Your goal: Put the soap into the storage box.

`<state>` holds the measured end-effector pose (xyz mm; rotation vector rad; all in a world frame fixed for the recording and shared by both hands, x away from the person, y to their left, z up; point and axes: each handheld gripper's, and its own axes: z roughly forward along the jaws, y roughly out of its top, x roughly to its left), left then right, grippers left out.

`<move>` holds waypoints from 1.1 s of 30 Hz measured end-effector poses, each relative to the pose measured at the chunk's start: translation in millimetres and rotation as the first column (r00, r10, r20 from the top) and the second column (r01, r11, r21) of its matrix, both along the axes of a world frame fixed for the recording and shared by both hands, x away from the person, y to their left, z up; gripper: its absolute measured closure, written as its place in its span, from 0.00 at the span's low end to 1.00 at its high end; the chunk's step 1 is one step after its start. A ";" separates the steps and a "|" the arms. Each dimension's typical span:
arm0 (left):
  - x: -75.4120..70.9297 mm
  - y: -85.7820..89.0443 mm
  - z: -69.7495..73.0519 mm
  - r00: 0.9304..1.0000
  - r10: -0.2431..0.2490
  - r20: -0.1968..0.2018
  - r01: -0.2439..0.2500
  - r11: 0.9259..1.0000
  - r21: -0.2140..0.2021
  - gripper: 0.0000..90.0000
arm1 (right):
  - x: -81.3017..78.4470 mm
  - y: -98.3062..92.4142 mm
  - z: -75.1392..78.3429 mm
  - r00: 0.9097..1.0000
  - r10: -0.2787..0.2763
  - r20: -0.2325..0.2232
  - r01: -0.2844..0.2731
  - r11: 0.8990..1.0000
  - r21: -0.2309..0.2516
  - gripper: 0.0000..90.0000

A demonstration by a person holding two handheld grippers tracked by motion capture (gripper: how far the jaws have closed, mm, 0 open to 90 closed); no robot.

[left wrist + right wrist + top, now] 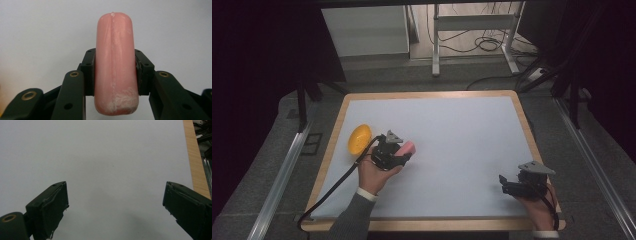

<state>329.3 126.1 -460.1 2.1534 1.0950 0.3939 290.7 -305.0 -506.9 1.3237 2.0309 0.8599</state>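
The left hand-held gripper (404,152) has its jaws clamped on a pink sausage (407,147), holding it at the left-centre of the counter (462,130), on or just above the pale mat; which of the two I cannot tell. In the left gripper view the sausage (115,62) sits squeezed between the two black pads at about its middle, its long axis running straight out along the jaws, rounded tip pointing away from the hand. From the high view that puts the long axis slanting toward the far right of the counter, with the free end poking out past the jaws.

Just to the left of that gripper lies a yellow, egg-shaped thing (359,138), near but apart from the sausage.

The right hand-held gripper (507,184) rests near the front right corner, well apart from everything, jaws spread wide with bare mat between them.

I judge the grasp to be done and the carry in hand. The next move calls for a steady lift or shift without squeezing harder, since the sausage looks soft and its skin is already scuffed white near the lower end.
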 end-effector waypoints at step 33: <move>1.7 40.9 17.6 0.995 0.087 0.052 -0.085 0.996 -0.033 0.67 | 0.6 0.7 -1.8 1.000 0.000 -0.007 0.000 1.000 -0.006 0.07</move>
